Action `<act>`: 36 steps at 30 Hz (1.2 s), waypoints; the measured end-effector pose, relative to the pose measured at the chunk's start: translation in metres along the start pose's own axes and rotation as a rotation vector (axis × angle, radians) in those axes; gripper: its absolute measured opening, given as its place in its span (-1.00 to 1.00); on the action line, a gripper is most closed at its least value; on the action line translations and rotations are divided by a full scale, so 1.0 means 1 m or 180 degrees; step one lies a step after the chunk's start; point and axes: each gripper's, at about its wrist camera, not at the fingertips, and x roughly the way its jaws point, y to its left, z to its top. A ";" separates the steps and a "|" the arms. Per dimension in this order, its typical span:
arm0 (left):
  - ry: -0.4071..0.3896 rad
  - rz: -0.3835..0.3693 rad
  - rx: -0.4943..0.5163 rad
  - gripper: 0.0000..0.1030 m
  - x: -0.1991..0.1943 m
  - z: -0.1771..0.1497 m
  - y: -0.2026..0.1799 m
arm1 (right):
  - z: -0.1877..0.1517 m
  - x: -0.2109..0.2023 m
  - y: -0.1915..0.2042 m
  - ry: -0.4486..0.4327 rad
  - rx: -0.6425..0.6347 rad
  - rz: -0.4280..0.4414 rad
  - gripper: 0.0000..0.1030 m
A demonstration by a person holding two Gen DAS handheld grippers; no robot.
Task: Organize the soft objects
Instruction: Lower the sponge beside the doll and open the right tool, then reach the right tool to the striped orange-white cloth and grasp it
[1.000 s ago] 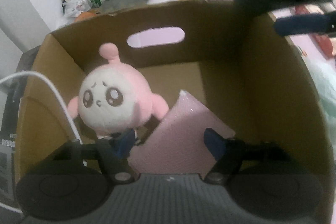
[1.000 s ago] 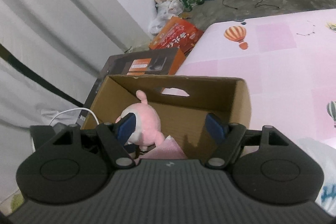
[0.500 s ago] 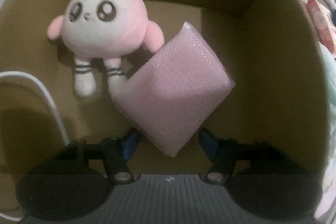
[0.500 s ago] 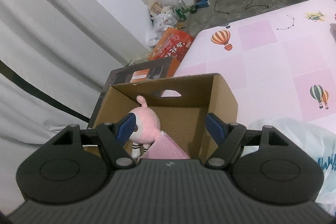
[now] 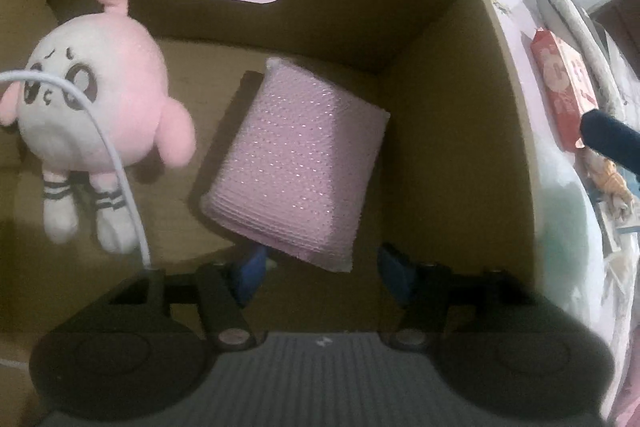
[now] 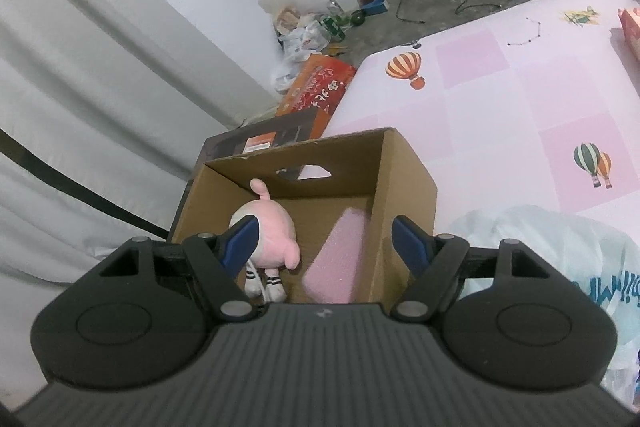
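A pink-and-white plush doll (image 5: 96,99) lies at the left of the open cardboard box (image 5: 440,87). Beside it, a pink sponge pad (image 5: 296,163) rests tilted toward the box's right wall. My left gripper (image 5: 322,271) points down into the box with its jaws opening. The pad's lower corner sits between the fingertips, and the pads do not press on it. My right gripper (image 6: 324,241) hovers open and empty in front of the box (image 6: 408,183), above the doll (image 6: 272,227) and pad (image 6: 340,255). One of its blue fingers (image 5: 608,143) shows at the right edge of the left wrist view.
A white cable (image 5: 116,167) arcs across the doll. The box stands on a pink balloon-print mat (image 6: 520,87). A white plastic bag (image 6: 540,239) lies right of it and a red packet (image 5: 564,91) beyond. A dark carton (image 6: 256,143), an orange carton (image 6: 320,87) and curtains (image 6: 80,67) stand to the left.
The left gripper tipped down into the box and rolled. The pink pad went from between its fingers to lying free on the box floor. The right gripper drifted sideways, and the plastic bag came into view.
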 end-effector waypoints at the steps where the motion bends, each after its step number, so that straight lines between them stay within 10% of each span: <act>1: -0.0023 0.0022 -0.0010 0.34 -0.005 -0.003 0.002 | 0.000 -0.001 -0.001 0.0000 0.0004 -0.0003 0.43; 9: -0.0475 0.0332 -0.0244 0.33 -0.034 -0.004 0.027 | -0.001 0.000 -0.008 -0.0009 0.0068 -0.0017 0.43; 24: -0.0300 -0.0037 -0.0495 0.35 -0.014 0.006 0.024 | -0.009 -0.002 -0.025 -0.0013 0.0202 -0.0019 0.43; 36: -0.0910 0.0678 -0.0283 0.60 -0.123 -0.010 -0.022 | -0.045 -0.058 -0.057 -0.0138 0.0556 0.0134 0.61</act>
